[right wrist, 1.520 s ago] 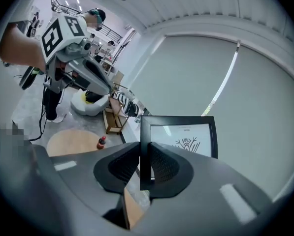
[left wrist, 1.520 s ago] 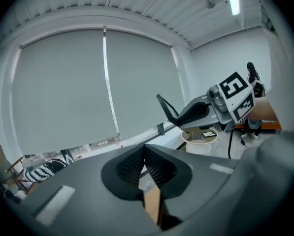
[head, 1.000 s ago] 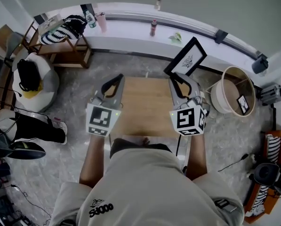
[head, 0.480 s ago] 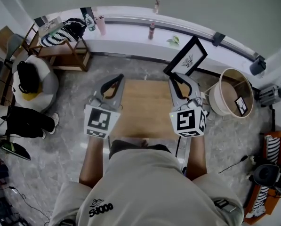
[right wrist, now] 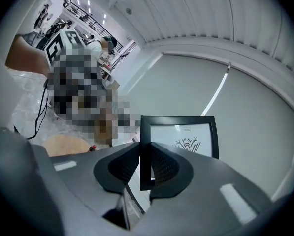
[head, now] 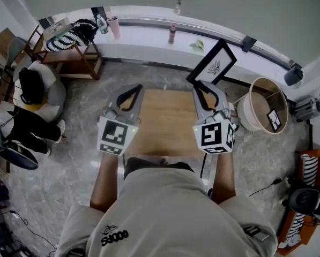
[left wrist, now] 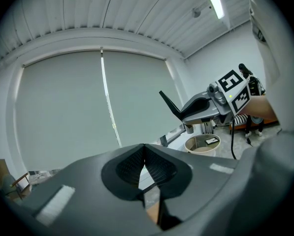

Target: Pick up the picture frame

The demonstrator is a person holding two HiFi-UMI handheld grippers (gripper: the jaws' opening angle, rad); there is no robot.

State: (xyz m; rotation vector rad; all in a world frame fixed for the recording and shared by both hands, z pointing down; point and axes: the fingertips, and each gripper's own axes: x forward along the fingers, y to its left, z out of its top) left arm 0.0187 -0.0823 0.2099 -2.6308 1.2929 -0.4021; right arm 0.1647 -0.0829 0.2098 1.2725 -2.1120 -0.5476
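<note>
The picture frame (head: pixel 213 66) is black-rimmed, with a white sheet bearing a small plant drawing. It hangs tilted above the far right corner of the wooden table (head: pixel 165 116). My right gripper (head: pixel 201 88) is shut on its lower left edge; in the right gripper view the frame (right wrist: pixel 186 136) stands upright with its left rim pinched between the pads (right wrist: pixel 161 163). Over the table's left side my left gripper (head: pixel 132 89) is shut with nothing in it, its tips touching in the left gripper view (left wrist: pixel 144 149). From there the right gripper (left wrist: pixel 206 107) shows too.
A round open basket (head: pixel 267 108) with a small framed picture (head: pixel 276 118) inside stands right of the table. A white sill with a bottle (head: pixel 172 33) runs along the back. At the left are a side table (head: pixel 74 52), a seat with a black bag (head: pixel 34 84) and a person's legs (head: pixel 20 133).
Both grippers and the held frame stay where they were. The person at the left edge has shifted their legs.
</note>
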